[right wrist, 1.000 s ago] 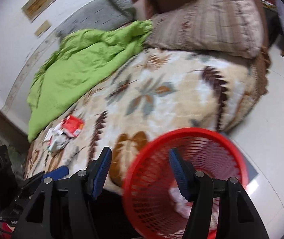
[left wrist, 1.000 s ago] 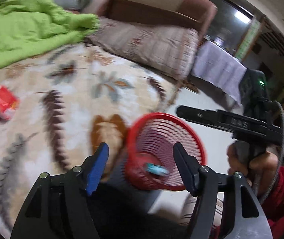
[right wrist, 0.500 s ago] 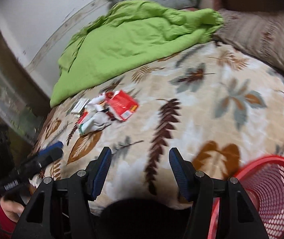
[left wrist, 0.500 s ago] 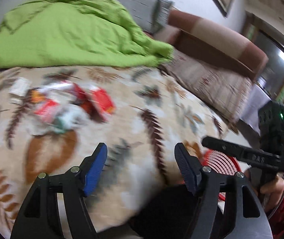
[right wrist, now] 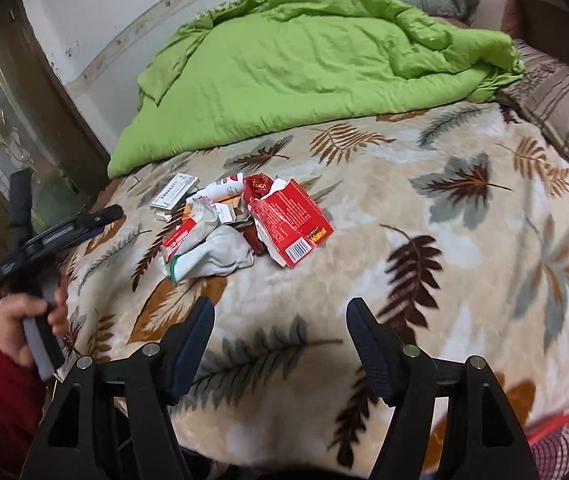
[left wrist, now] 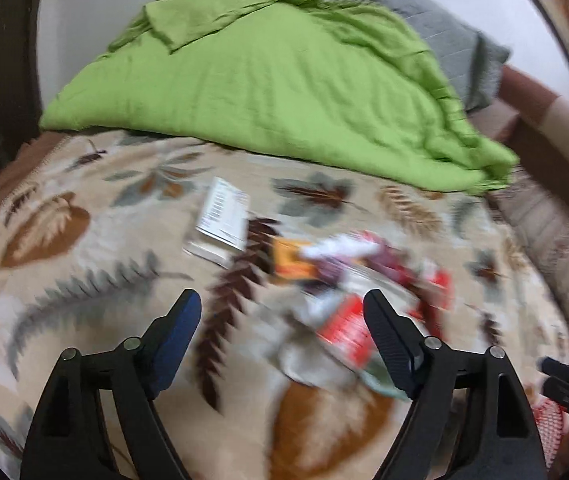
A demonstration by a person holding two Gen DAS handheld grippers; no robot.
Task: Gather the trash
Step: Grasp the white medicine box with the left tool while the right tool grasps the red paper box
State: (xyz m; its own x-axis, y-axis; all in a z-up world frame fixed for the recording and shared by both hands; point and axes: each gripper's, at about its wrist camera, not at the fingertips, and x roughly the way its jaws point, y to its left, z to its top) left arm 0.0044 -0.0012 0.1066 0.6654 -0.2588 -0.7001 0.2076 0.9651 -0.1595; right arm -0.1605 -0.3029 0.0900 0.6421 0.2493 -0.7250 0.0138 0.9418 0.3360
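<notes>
left claw (left wrist: pixel 282 322) spreading wider with nothing between the jaws, hanging over the leaf-print blanket (left wrist: pixel 84 280) just short of the trash pile (left wrist: pixel 348 280). right claw (right wrist: pixel 280 336) likewise opening and empty, well back from the same pile (right wrist: pixel 240 220), which sits toward 11 o'clock in its view. within the pile: torn red carton (right wrist: pixel 292 220) at the 3 o'clock edge, crumpled white wrapper (right wrist: pixel 212 256) at 6 o'clock, small white bottle (right wrist: pixel 224 188) and flat white box (right wrist: pixel 174 196) toward 12 and 10 o'clock. red basket (right wrist: pixel 560 440) low at 5 o'clock off the bed's edge, only partly in view. green quilt (right wrist: pixel 304 64) bunched beyond, not part of the job.

step in hand, by judgement: reaching in for the next piece. best to commit to one item per claw, not the whole heap. for the left, the near red wrapper (left wrist: pixel 344 332) toward 1 o'clock looks closest; blurred view, so exact edges hard to tell. sensible to come down with jaws straddling a raised fold, pinching paper only and keeping the pads off the plush blanket. for the right, the carton's standing torn flap offers an easy bite. worth keeping the two claws apart over the pile to avoid a clash, then carrying level toward the basket.
</notes>
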